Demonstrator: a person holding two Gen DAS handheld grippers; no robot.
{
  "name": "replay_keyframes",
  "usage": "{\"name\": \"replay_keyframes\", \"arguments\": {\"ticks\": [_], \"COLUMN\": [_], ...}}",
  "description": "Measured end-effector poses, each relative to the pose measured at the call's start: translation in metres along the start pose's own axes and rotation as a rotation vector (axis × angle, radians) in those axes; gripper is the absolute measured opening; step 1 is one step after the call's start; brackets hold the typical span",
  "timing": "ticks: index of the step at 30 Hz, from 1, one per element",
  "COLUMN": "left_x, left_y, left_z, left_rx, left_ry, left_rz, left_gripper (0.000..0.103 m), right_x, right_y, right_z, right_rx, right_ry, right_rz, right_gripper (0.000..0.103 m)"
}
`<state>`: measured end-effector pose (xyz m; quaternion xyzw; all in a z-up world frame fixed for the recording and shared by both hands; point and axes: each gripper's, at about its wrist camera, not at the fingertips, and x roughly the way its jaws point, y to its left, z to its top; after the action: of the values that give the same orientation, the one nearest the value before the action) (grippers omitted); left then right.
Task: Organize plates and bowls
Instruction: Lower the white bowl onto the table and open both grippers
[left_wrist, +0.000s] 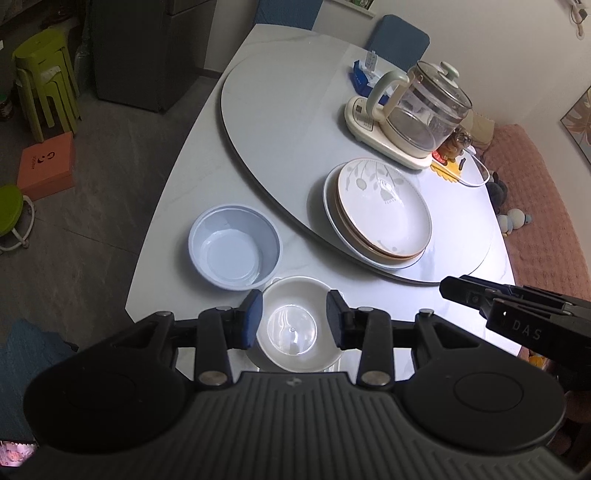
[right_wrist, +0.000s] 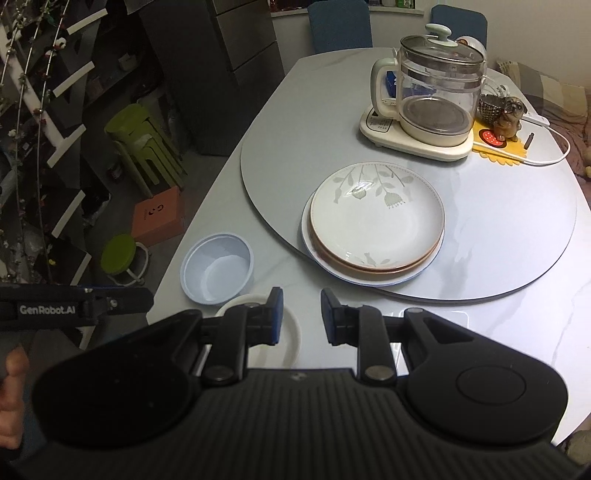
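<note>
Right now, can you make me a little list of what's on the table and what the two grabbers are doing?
plates: stack of plates on the round turntable
blue bowl: blue bowl on the table, empty
white bowl: white bowl beside the blue bowl, empty
kettle: glass kettle behind the plates
left gripper: left gripper open above the white bowl
right gripper: right gripper open, empty
</note>
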<state>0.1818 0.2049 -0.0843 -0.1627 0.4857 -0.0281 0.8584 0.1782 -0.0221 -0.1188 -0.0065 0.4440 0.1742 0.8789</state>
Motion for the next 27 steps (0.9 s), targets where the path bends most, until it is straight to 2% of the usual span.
{"name": "replay_keyframes", "arguments": {"ticks": [4, 7, 8, 9, 10, 11, 12, 14, 22, 27], "left_x": [-0.008, -0.013, -0.016, -0.018, -0.021, -0.022, -0.023, -0.025, -0.033, -0.038], "left_y": [0.004, 0.007, 0.009, 0.01, 0.011, 0.011, 0.012, 0.015, 0.034, 0.041], "left_z": [-0.001, -0.001, -0.003, -0.003, -0.004, -0.005, -0.006, -0.008, -0.01, -0.01], "left_rx": [0.01, 0.006, 0.007, 0.008, 0.01, 0.013, 0.016, 0.018, -0.015, -0.002], "left_ry": [-0.014, -0.026, -0.033, -0.041, -0.045, -0.046, -0.047, -0.051, -0.068, -0.079], "left_rz": [0.014, 0.024, 0.031, 0.037, 0.043, 0.052, 0.063, 0.08, 0.097, 0.11], "left_gripper": [0.051, 0.058, 0.061, 0.065, 0.068, 0.074, 0.08, 0.086, 0.089, 0.094], "right_x": [-0.006, -0.008, -0.008, -0.009, -0.009, -0.01, -0.009, -0.008, -0.005, -0.005], "right_y": [0.001, 0.005, 0.006, 0.007, 0.009, 0.01, 0.012, 0.013, 0.025, 0.034], "right_z": [-0.001, -0.002, -0.002, -0.002, -0.002, -0.003, -0.003, -0.003, -0.001, -0.003], "right_rx": [0.001, -0.003, -0.004, -0.006, -0.009, -0.01, -0.01, -0.007, -0.005, -0.006], "right_ry": [-0.011, -0.012, -0.013, -0.015, -0.015, -0.016, -0.018, -0.015, -0.01, -0.01], "right_rz": [-0.002, -0.002, 0.001, 0.006, 0.012, 0.018, 0.021, 0.026, 0.032, 0.03], "right_gripper": [0.033, 0.033, 0.037, 0.05, 0.058, 0.074, 0.084, 0.085, 0.085, 0.085]}}
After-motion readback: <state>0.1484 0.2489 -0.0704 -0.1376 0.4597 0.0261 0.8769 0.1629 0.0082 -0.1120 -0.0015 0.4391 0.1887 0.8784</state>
